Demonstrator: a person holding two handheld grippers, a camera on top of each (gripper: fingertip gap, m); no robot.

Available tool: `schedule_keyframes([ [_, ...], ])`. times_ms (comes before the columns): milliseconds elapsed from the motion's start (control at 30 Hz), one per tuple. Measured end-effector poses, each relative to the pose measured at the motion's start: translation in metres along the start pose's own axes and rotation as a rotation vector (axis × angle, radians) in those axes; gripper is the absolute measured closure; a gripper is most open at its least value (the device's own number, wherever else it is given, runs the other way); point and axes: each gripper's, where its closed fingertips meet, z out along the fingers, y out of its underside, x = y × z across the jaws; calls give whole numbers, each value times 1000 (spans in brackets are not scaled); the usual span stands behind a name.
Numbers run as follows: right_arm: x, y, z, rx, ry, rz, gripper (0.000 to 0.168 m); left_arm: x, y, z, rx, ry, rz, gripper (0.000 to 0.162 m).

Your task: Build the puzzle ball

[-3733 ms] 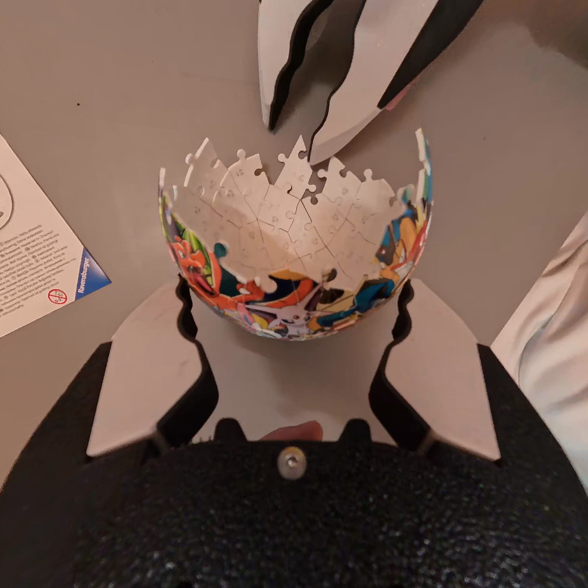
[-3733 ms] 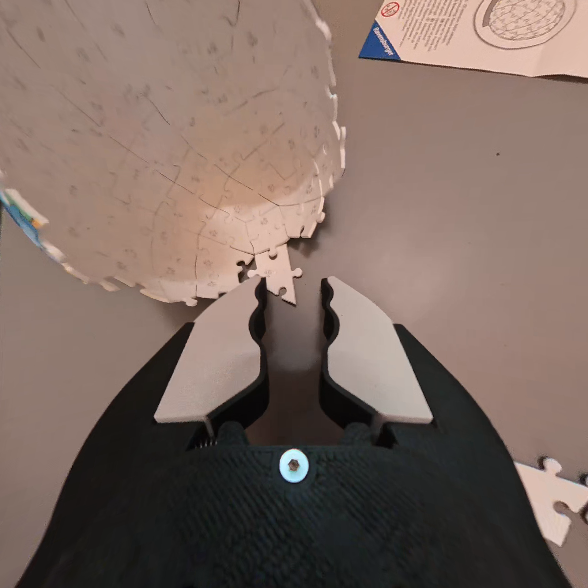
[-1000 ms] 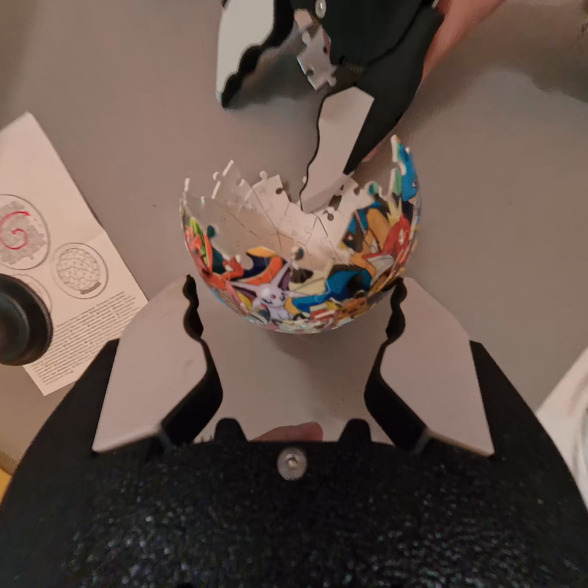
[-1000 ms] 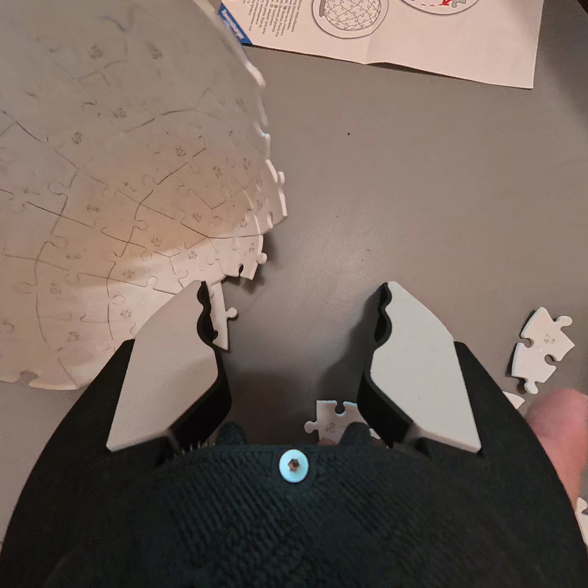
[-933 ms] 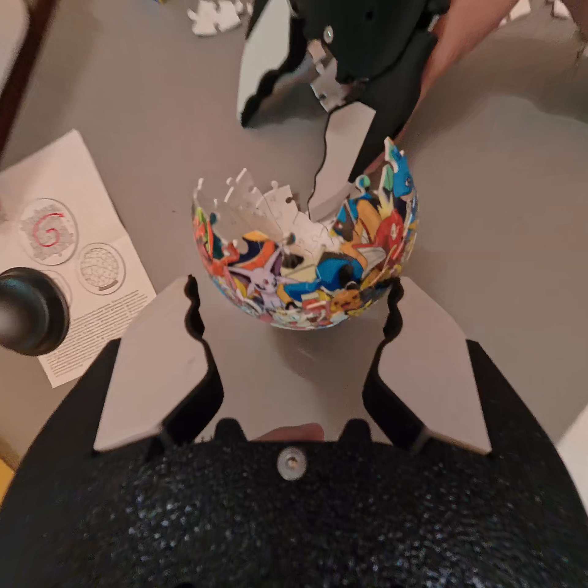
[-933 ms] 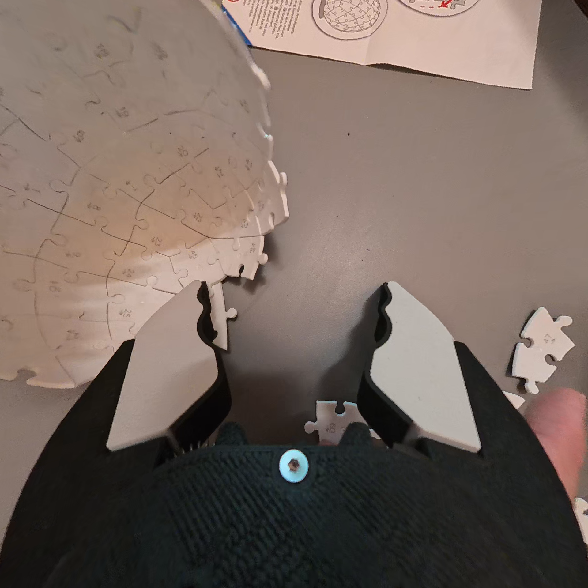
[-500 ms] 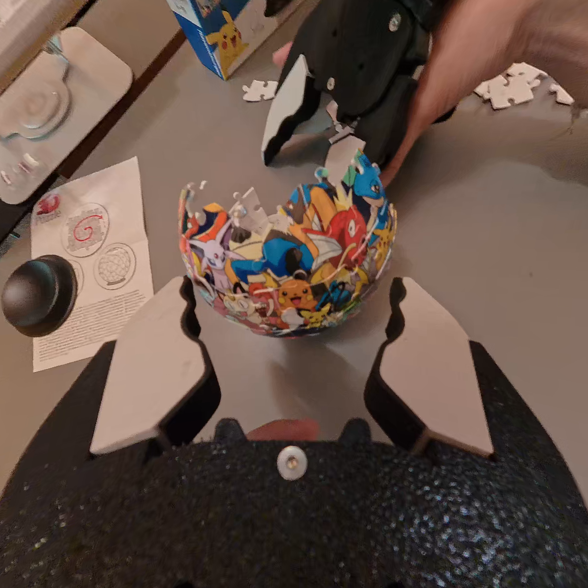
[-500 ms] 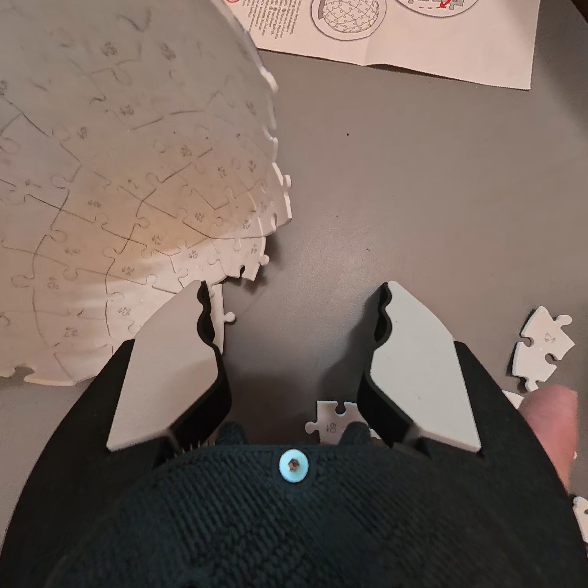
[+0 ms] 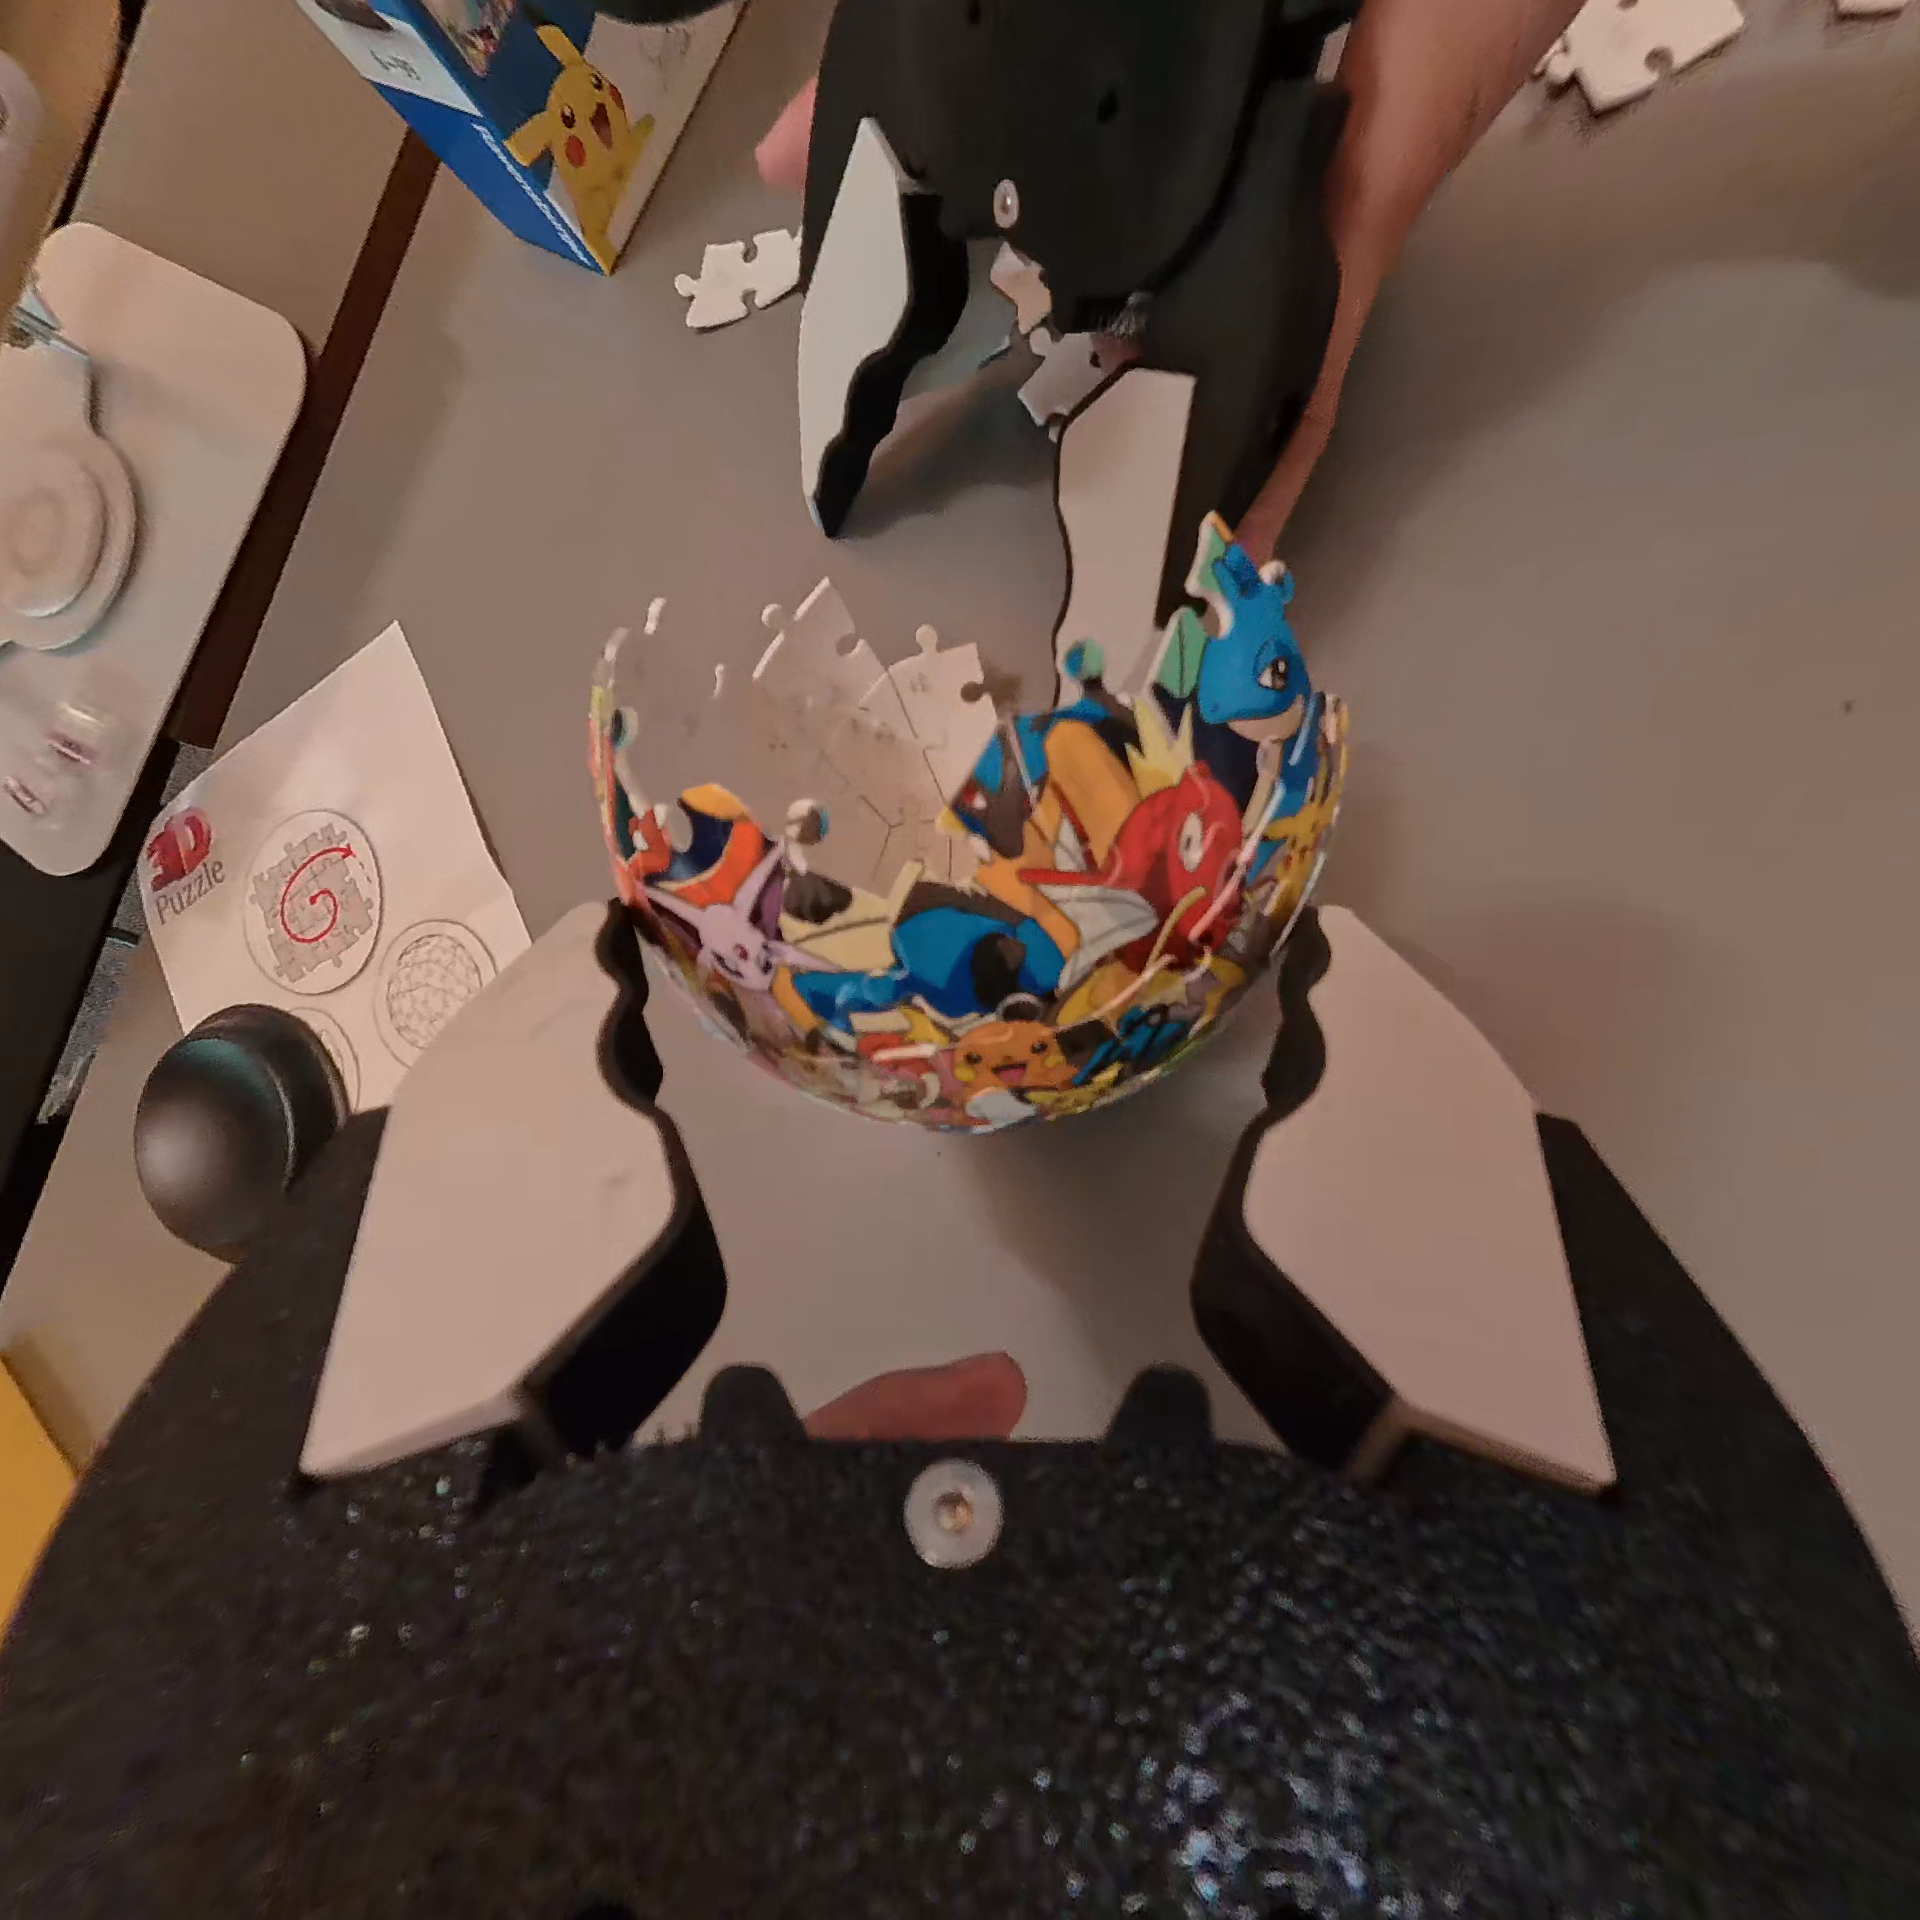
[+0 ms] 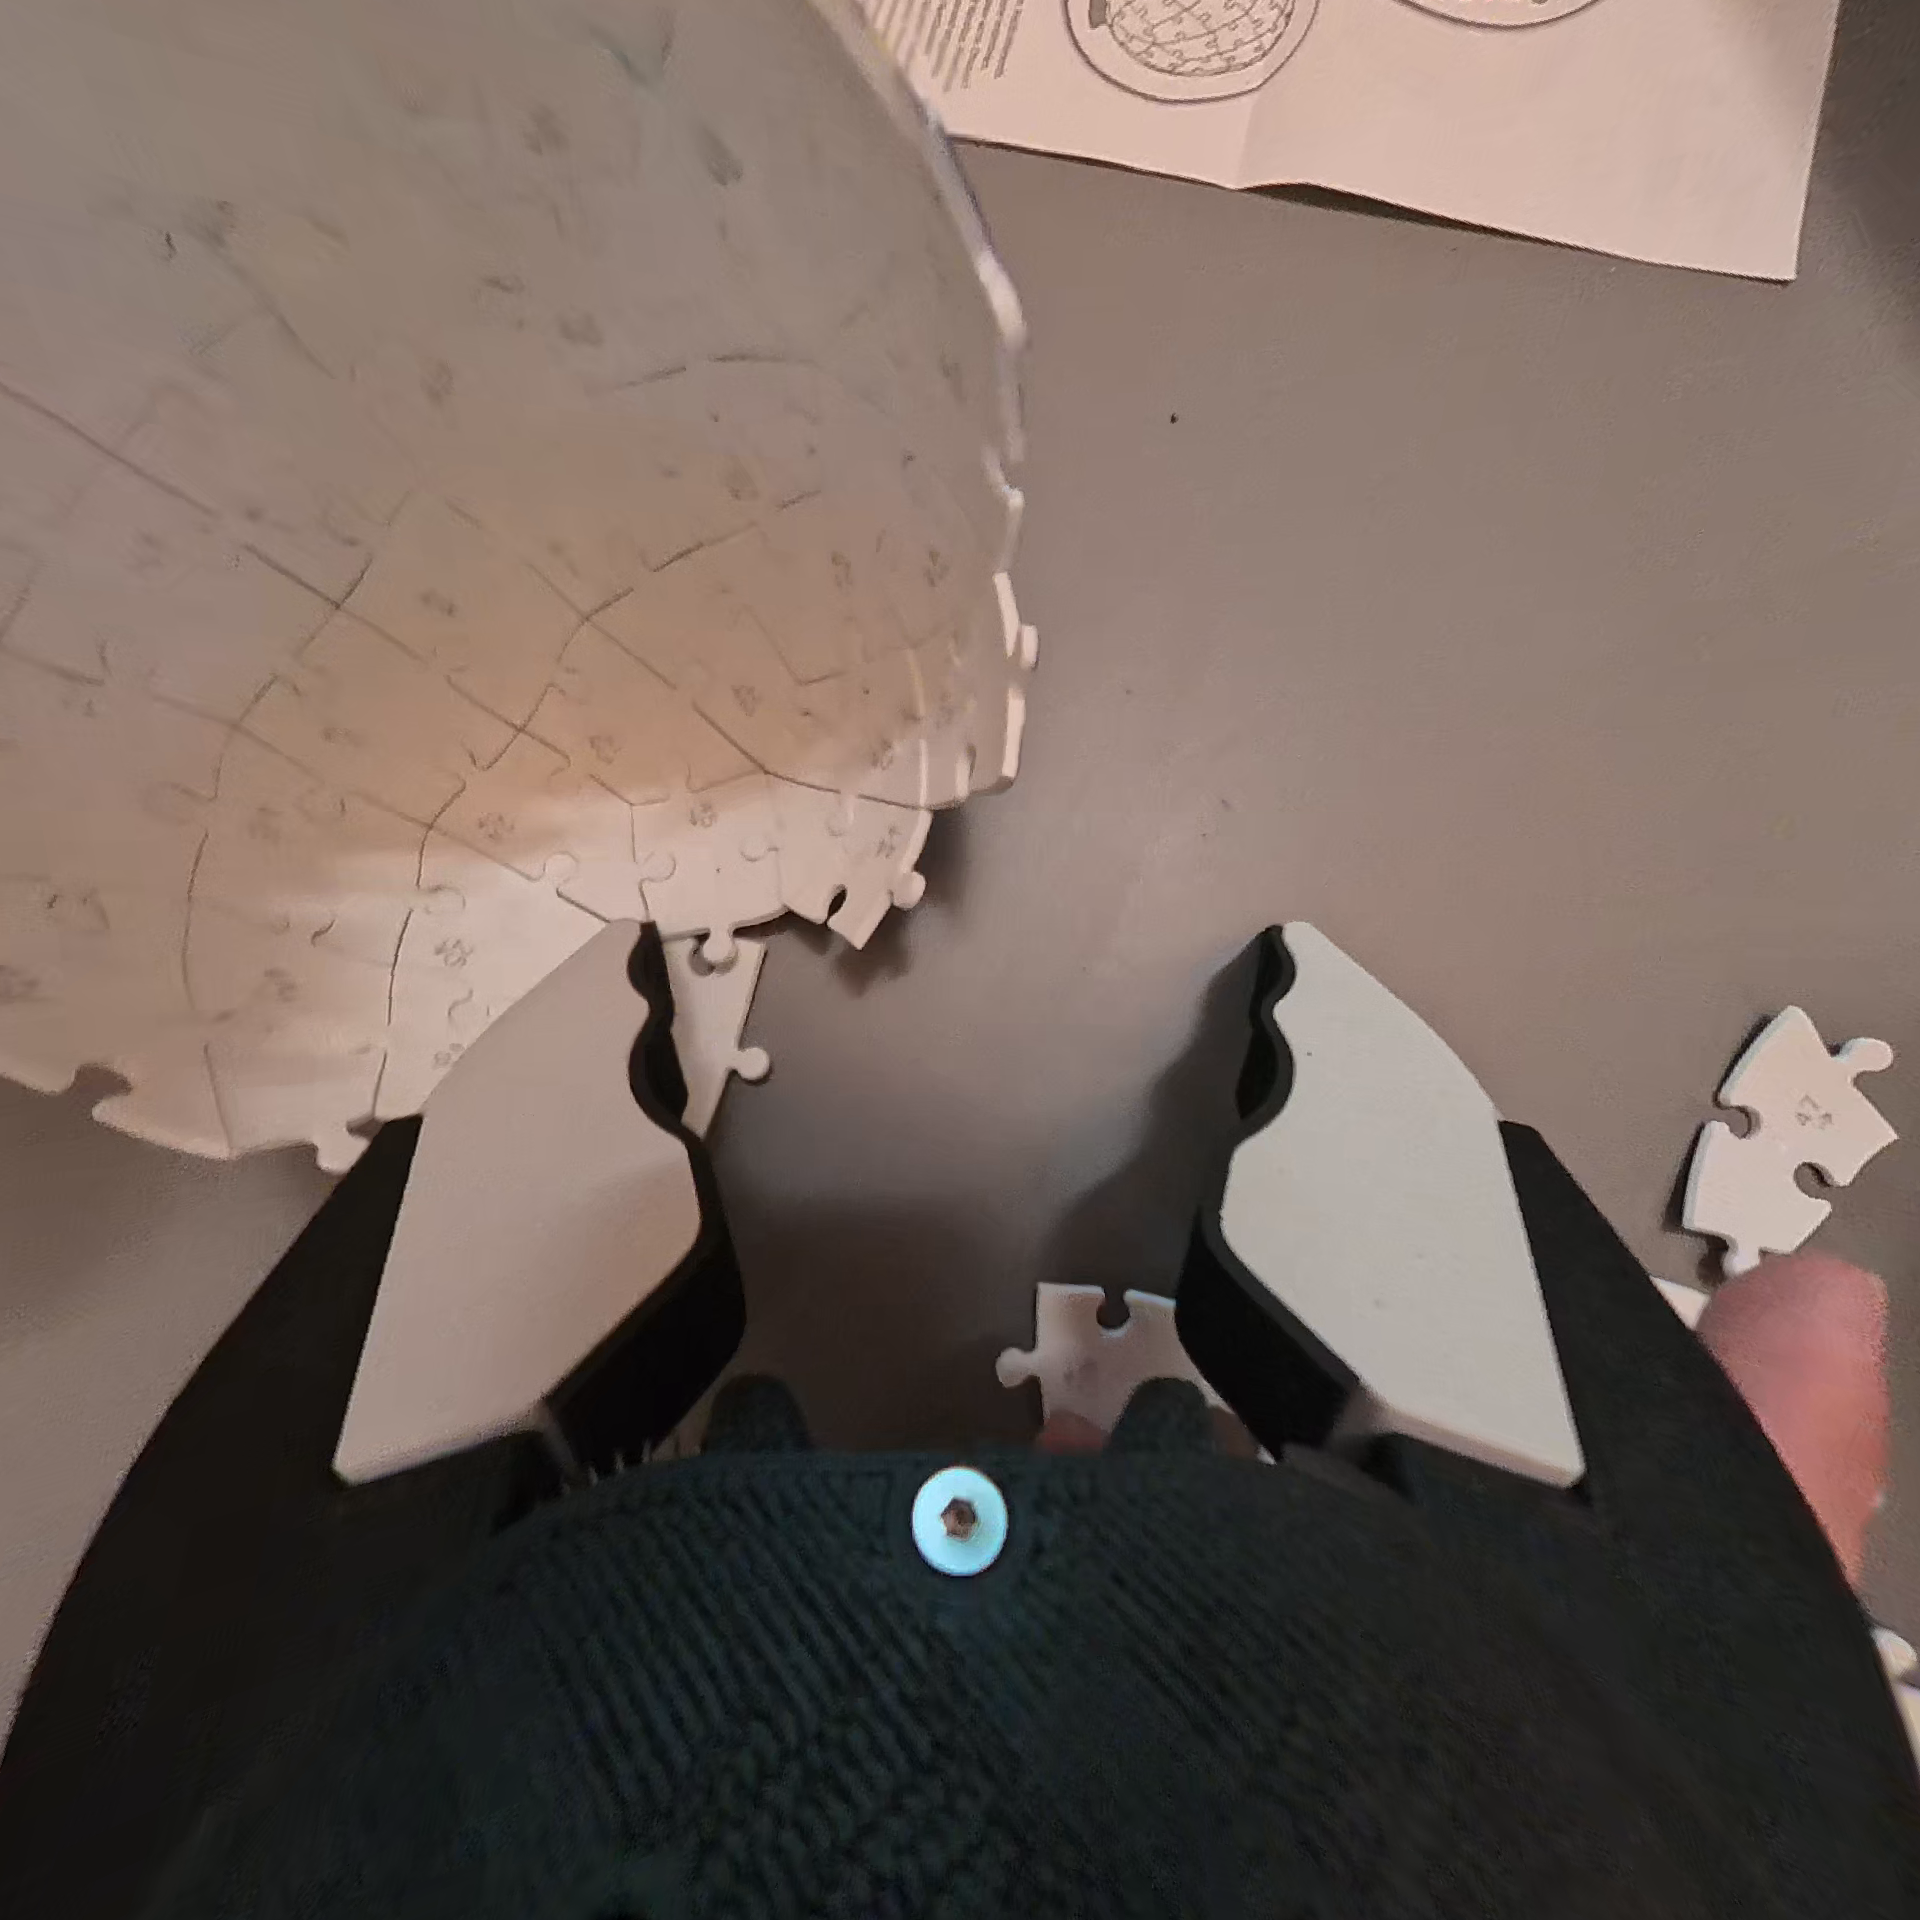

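The half-built puzzle ball (image 9: 966, 883) is seen standing on the grey table (image 9: 1610, 727) as an open bowl, its outside printed with bright cartoon creatures and its inside plain white with small printed marks on each piece. It is cradled between the spread fingers of the left gripper (image 9: 961, 945), whose tips lie against its two sides; whether it is truly pinched cannot be told.

Beyond the ball's far rim the right gripper (image 9: 956, 540) is held by a hand (image 9: 1382, 208), its jaws parted wide. One finger (image 9: 1117, 499) is set at the rim, and in the right wrist view a white puzzle piece (image 10: 722, 1023) is seen lying against the inner face of that finger (image 10: 551, 1174) at the ball's edge (image 10: 520, 571); nothing is clamped between the jaws.

Left of the ball an instruction sheet (image 9: 332, 852) is laid flat, bearing a red logo, diagrams and printed text. A black knob-shaped stand (image 9: 234, 1127) rests on the sheet's near corner. Behind and left of the ball a blue puzzle box (image 9: 520, 125) with a yellow cartoon figure and brand lettering is seen. Loose white pieces (image 9: 738, 275) lie beyond the ball, and two more (image 10: 1782, 1138) are seen near the right gripper.
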Motion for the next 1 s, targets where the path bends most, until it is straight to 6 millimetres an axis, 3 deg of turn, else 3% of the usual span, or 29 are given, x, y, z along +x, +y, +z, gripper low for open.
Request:
schedule_keyframes([
  [267, 10, 18, -24, -56, -3, -39, 71, -3, -3, 0, -37, 25, 47, 50],
  [400, 0, 14, -16, -48, -42, -56, 70, -3, -4, 0, -56, 34, 85, 50],
  [533, 4, 12, -10, -64, -2, -55, 69, -6, -4, 0, -86, 33, 139, 51],
  [833, 22, 20, -26, -82, 80, -110, 68, -16, -10, 1, -117, 34, 214, 56],
  [1000, 21, -1, -34, 46, 59, -34, 74, -17, -16, 3, -107, 22, 218, 59],
])
